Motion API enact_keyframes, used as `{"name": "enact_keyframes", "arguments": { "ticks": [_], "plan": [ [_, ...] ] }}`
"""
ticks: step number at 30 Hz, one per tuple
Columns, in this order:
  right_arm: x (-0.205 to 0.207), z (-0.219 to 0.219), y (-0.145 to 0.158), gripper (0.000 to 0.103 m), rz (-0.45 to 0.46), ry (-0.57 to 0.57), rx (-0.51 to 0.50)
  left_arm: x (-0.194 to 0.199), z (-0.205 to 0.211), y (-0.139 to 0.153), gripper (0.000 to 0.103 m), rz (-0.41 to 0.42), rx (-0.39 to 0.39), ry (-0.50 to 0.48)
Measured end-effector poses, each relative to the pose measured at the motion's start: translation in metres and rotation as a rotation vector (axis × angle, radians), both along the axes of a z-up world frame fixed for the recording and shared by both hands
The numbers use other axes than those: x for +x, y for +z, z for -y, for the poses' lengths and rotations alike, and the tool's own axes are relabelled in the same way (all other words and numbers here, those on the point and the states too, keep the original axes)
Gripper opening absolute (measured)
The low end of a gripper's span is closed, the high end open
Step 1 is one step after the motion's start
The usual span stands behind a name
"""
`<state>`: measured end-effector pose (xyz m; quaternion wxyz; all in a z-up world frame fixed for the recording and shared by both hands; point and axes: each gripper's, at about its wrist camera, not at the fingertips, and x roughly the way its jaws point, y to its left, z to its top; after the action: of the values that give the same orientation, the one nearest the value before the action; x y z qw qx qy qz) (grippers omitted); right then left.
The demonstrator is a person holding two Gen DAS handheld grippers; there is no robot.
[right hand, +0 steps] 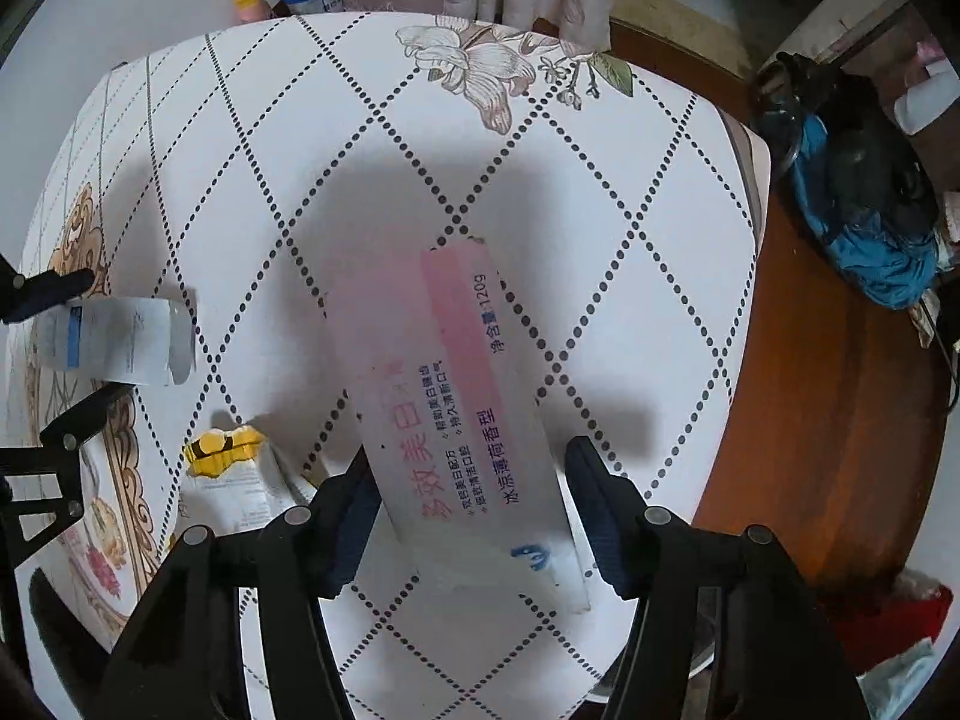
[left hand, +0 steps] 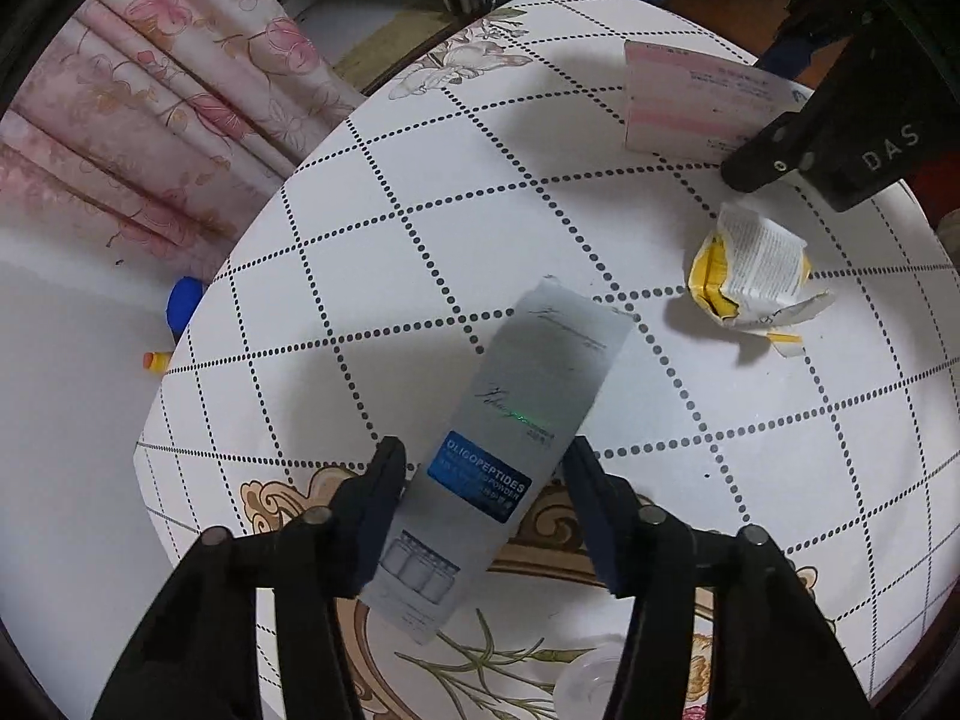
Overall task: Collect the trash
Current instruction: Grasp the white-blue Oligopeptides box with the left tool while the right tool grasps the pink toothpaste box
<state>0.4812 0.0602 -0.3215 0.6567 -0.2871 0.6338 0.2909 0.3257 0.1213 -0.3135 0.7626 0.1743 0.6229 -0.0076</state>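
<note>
The grey oligopeptide powder box (left hand: 510,456) lies flat on the table (left hand: 420,240), long axis running away from the left tool (left hand: 480,510), whose fingers stand apart on either side of it. The pink toothpaste box (right hand: 462,408) lies likewise between the spread fingers of the right tool (right hand: 468,516). A crumpled yellow packet (left hand: 750,276) waits between them. Nothing looks collected yet.

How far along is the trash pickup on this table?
Nothing looks collected yet. The left gripper straddles the grey rectangular cardboard box, the right gripper the pink-and-white toothpaste carton; neither is closed. The crumpled yellow-and-white paper wrapper still lies untouched.
</note>
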Motion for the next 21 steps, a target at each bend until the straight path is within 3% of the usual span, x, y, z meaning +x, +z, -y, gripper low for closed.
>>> {"name": "enact_keyframes", "arguments": {
  "ticks": [2, 8, 16, 21],
  "plan": [
    [-0.006, -0.003, 0.003, 0.054, 0.014, 0.009, 0.010, -0.001, 0.000, 0.002, 0.045, 0.009, 0.007, 0.007],
    [-0.024, 0.002, 0.017, 0.053, 0.077, -0.052, 0.041, -0.011, 0.003, 0.013, 0.035, 0.058, 0.037, 0.063],
    [-0.061, 0.052, 0.070, 0.053, 0.137, -0.195, 0.220, -0.034, 0.024, 0.069, 0.033, 0.212, 0.015, 0.152],
    [-0.080, 0.102, 0.103, 0.053, 0.173, -0.298, 0.311, -0.050, 0.062, 0.114, 0.033, 0.322, -0.020, 0.190]
  ]
}}
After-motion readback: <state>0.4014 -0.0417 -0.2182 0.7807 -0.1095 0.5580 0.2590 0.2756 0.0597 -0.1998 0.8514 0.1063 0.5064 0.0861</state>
